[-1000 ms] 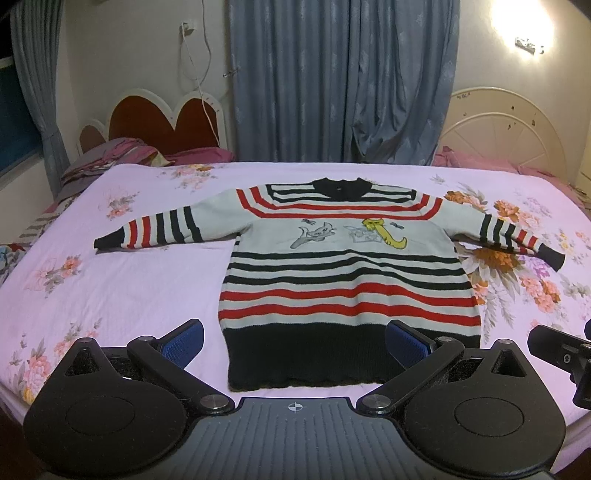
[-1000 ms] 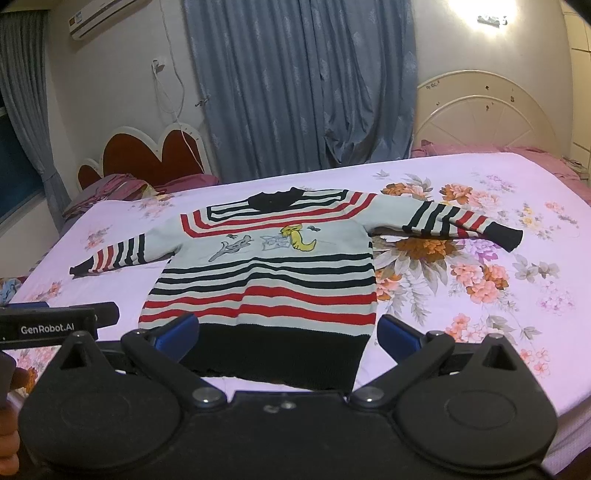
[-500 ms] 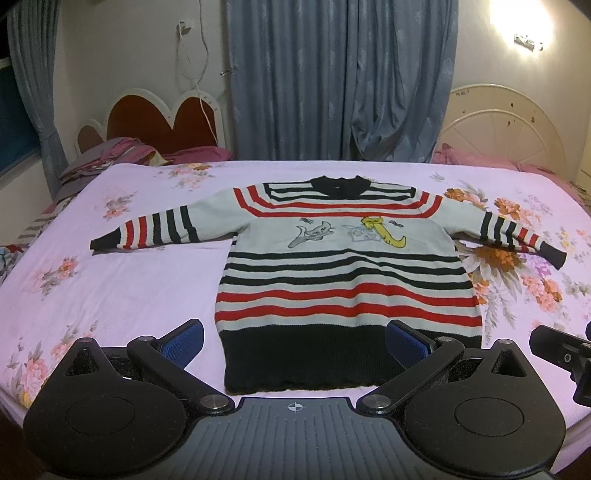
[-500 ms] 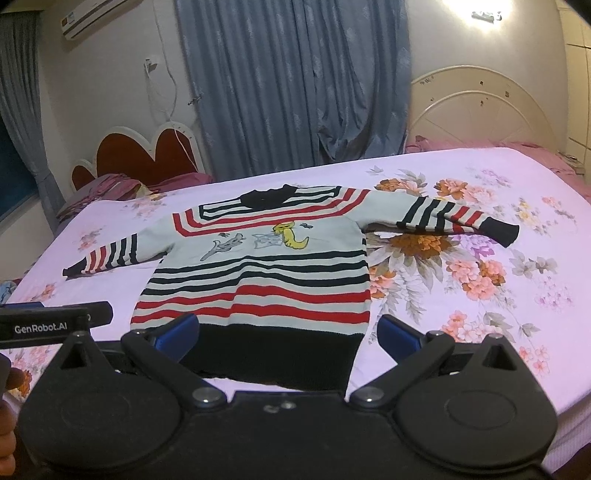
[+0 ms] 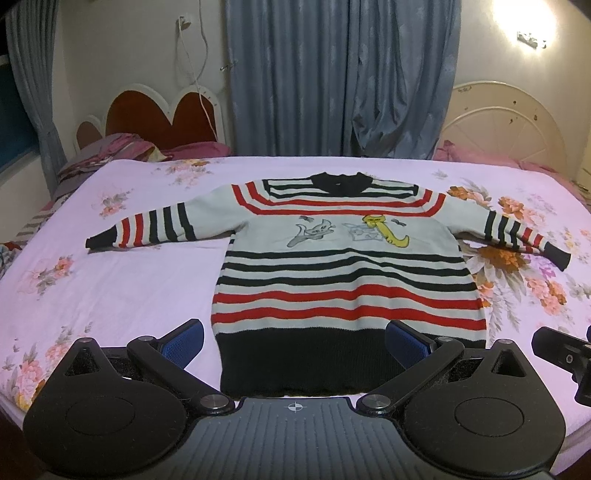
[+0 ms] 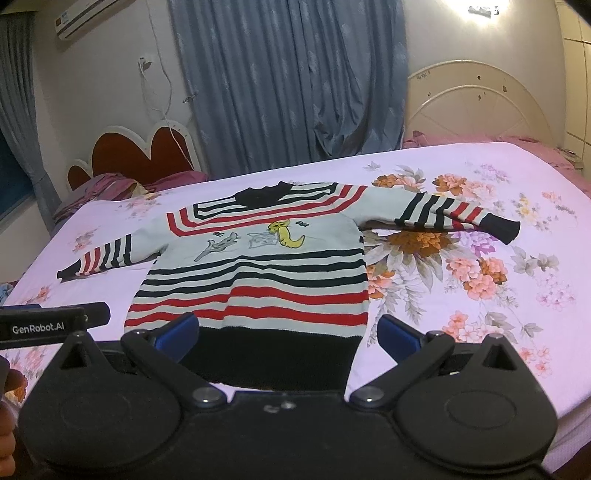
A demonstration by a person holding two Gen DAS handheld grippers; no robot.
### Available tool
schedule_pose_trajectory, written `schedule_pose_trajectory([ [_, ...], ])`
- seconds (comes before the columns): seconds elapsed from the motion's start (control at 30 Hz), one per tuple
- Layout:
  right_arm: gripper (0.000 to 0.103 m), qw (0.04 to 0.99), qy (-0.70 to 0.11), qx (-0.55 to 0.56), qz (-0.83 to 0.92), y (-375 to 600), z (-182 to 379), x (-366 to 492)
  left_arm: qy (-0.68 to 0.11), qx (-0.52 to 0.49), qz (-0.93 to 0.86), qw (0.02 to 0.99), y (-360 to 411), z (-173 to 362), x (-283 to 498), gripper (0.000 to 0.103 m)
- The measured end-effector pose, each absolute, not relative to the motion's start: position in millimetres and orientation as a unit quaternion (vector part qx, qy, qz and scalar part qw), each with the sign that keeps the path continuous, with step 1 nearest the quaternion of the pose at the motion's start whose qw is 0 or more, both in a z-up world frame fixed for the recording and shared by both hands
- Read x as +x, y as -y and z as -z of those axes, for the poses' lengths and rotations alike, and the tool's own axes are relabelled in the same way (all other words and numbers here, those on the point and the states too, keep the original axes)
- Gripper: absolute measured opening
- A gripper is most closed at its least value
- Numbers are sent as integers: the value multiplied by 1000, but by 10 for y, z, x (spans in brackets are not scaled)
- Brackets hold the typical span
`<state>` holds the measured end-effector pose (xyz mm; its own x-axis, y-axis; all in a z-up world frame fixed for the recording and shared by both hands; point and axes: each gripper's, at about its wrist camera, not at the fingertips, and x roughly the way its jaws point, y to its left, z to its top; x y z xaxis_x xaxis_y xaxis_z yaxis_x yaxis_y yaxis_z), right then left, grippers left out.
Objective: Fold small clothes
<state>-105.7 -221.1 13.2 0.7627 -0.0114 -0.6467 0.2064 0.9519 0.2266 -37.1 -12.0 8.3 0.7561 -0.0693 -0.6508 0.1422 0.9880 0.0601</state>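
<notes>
**Left wrist and right wrist views: striped sweater laid flat, both grippers poised at its hem**

Left wrist view: a child's striped sweater (image 5: 347, 280) lies face up and fully spread on the floral bedsheet (image 5: 122, 288), collar toward the curtains (image 5: 340, 77), both sleeves stretched sideways, black hem nearest the camera. The left gripper (image 5: 295, 338) hovers just short of that hem, its blue-padded fingers (image 5: 183, 341) spread wide and holding nothing. Right wrist view: the right gripper (image 6: 286, 334) stands likewise before the hem, fingers (image 6: 397, 334) apart and empty.

Step in hand, as a judgement: the approach before the first fold; no part of the sweater is folded yet. The next move likely calls for each gripper to pinch a sleeve cuff or a hem corner and carry it across the body, keeping the knit flat so it does not bunch.

Differences between views: the right wrist view shows the sweater's right sleeve (image 6: 458, 218) against the large flower print, an air conditioner (image 6: 88, 18) high above the sweater, and the left tool's labelled body with part of a hand (image 6: 7, 435) beside it. The left wrist view shows the left sleeve (image 5: 144, 230) in full, the heart-shaped headboard (image 5: 155, 118) beyond it, and only a black corner of the right tool.
</notes>
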Motion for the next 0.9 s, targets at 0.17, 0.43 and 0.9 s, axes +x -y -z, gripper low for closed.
schedule_pose_trajectory([
  [0.17, 102, 927, -341, 143, 63, 2238, -85, -993, -349, 54, 57, 934, 153, -53, -272, 103],
  [0.43, 102, 924, -346, 145, 70, 2250, -49, -870, -355, 56, 61, 931, 186, -26, -91, 103],
  [0.9, 102, 914, -350, 161, 127, 2382, 97, -410, -363, 71, 89, 925, 298, 87, 639, 103],
])
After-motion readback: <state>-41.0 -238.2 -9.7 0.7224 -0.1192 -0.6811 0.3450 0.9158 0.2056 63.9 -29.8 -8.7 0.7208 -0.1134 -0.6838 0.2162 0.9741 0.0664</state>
